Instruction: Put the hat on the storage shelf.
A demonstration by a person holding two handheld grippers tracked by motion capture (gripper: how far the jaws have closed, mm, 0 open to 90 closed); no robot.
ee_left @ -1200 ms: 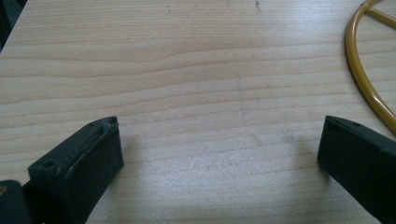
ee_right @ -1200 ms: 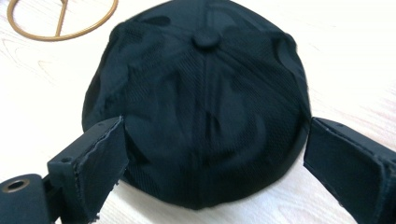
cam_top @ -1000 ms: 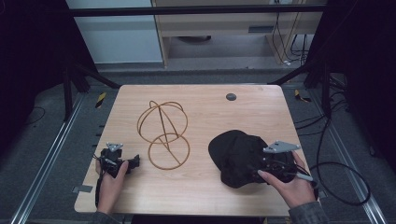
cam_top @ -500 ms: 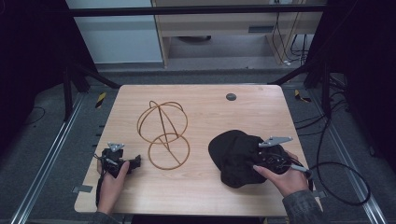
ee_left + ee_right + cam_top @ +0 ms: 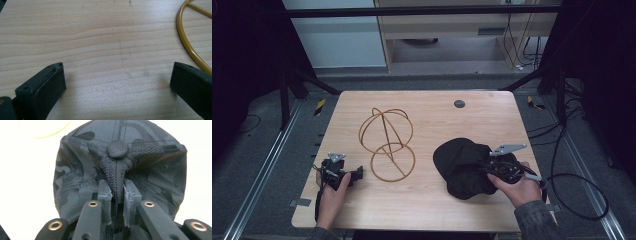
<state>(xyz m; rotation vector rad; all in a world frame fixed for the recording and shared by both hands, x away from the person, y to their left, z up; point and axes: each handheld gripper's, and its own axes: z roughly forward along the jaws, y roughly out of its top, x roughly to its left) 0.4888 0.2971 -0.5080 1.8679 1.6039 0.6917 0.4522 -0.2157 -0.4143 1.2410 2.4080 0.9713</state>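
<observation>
Your right gripper [image 5: 494, 167] sat at the near right of the table, its two matte black jaws pinched together on a ridge of the black cap [image 5: 462, 165]. In the right gripper view that gripper [image 5: 117, 195] had a fold of coarse mesh fabric squeezed between its pads, just below the cap's [image 5: 87, 170] round covered button on the crown. The cap's panels looked like a knitted mesh with a faint darker camouflage pattern, seamed toward the button, and the cloth was crumpled and soft rather than holding a dome. The grey three-cornered plate rode on top of the gripper, and your right hand [image 5: 517, 187] wrapped the handle from the near side.

Your left gripper [image 5: 354, 173] rested at the near left of the table, held by your left hand [image 5: 332, 192], with its jaws spread wide and nothing between them. In the left gripper view it [image 5: 117, 77] showed two blocky black pads well apart over bare wood, and the curved golden rod of the wire stand [image 5: 186, 41] ran just beside the right-hand jaw.

That wire stand [image 5: 387, 142] stood mid-table, left of the cap: thin metal hoops forming an open sphere above a flat ring base. The table [image 5: 427, 210] was pale wood with a straight, fine grain. A small dark round disc [image 5: 459, 103] lay near the far edge.
</observation>
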